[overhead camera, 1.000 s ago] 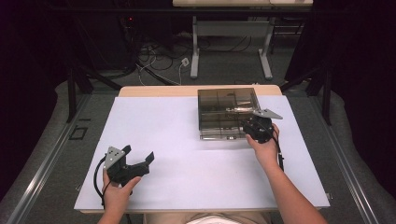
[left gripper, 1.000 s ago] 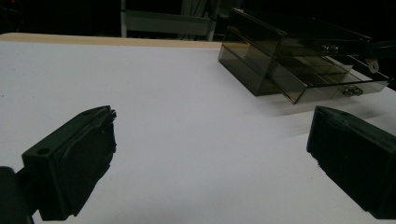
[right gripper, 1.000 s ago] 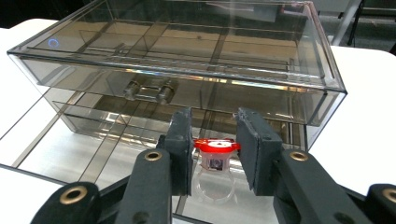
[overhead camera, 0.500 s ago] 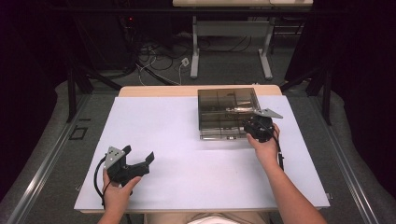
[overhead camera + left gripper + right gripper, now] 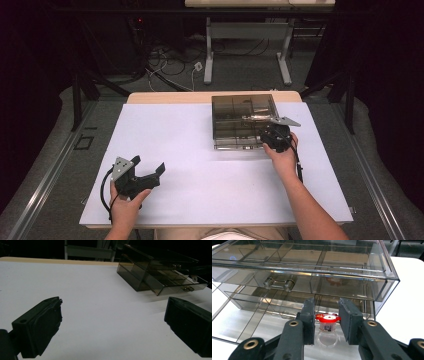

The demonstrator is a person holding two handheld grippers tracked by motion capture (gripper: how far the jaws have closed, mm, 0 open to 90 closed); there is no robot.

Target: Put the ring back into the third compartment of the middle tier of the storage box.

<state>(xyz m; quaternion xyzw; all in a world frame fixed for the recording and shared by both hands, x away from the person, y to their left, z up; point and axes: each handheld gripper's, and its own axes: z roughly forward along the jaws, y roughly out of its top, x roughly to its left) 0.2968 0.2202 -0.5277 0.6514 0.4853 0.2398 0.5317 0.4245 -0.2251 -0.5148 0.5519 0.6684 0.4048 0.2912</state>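
My right gripper (image 5: 326,323) pinched a small toy ring (image 5: 327,328) between its fingers (image 5: 309,315): a red top with a white face on it and a clear plastic band below. I could read no writing on that face. The ring hung over the pulled-out lower drawer (image 5: 249,322) of a smoky clear plastic organiser (image 5: 244,121), just in front of the upper drawer's clear handle (image 5: 279,283). The organiser stood on the far right part of the white surface (image 5: 200,150), and from above my right hand (image 5: 283,155) lay at its near right corner. My left gripper (image 5: 150,172) rested well apart on the near left of the surface, its fingers (image 5: 41,327) spread wide with nothing between them. No brand or label showed on the organiser.
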